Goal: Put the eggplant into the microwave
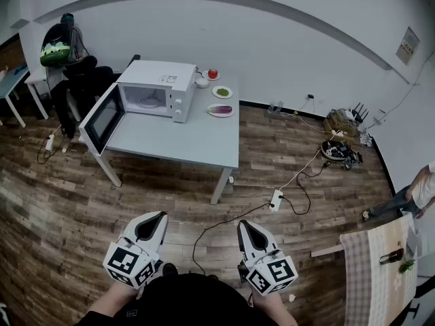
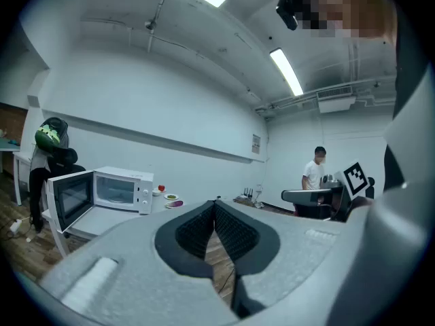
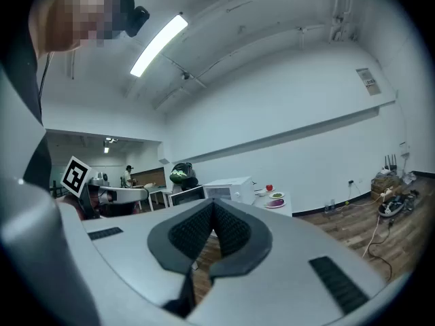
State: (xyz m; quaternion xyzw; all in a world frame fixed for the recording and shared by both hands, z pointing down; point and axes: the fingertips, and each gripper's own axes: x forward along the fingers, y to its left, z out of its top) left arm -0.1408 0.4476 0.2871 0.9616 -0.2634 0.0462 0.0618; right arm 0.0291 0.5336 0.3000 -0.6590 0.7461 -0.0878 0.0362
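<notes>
A purple eggplant (image 1: pixel 219 109) lies on a white plate at the right side of the grey table (image 1: pixel 183 141), far ahead of me. To its left stands the white microwave (image 1: pixel 158 89) with its door (image 1: pixel 102 118) swung open. Both grippers hang low near my body, well short of the table. My left gripper (image 1: pixel 155 217) is shut with nothing in it, tips touching. My right gripper (image 1: pixel 245 225) is shut and empty too. In the left gripper view the microwave (image 2: pixel 122 189) and eggplant plate (image 2: pixel 175 204) are small and distant; the right gripper view shows the eggplant (image 3: pixel 276 202) too.
A red fruit (image 1: pixel 213 74), a plate of green food (image 1: pixel 222 92) and a white bowl (image 1: pixel 202 82) sit behind the eggplant. A power strip (image 1: pixel 275 199) and cables lie on the wooden floor right of the table. A black chair (image 1: pixel 75 87) stands behind the microwave. A person (image 1: pixel 414 194) stands far right.
</notes>
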